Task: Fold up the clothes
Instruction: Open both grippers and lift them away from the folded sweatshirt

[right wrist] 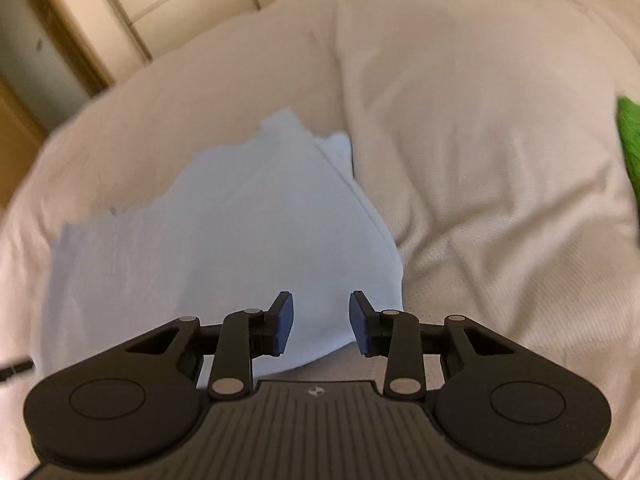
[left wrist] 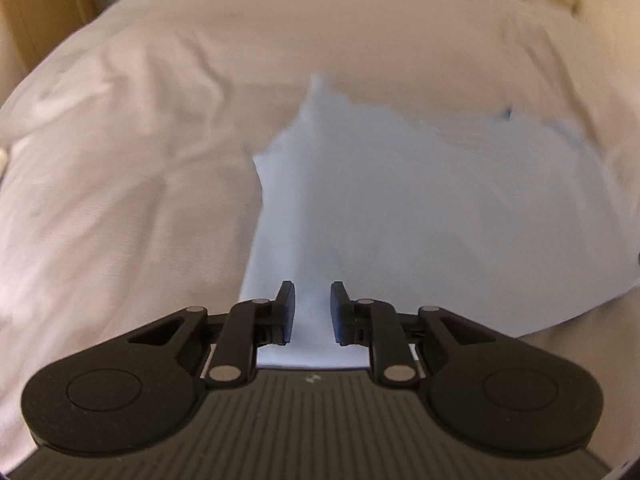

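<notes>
Lying below both grippers' parted jaws, unheld: pale blue garment (left wrist: 420, 200).

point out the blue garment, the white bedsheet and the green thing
blue garment (right wrist: 248, 240), right wrist view, middle of its folded top layer
white bedsheet (left wrist: 120, 152), left wrist view, wrinkled bare stretch left of the garment
green thing (right wrist: 630, 140), right wrist view, its visible edge at the frame's right

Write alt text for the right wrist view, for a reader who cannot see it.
A light blue garment, partly folded, lies on a white bed cover, seen from above. The right gripper hangs over its near edge, pads parted and holding nothing. A green item shows at the right edge and wooden furniture beyond the bed.
</notes>
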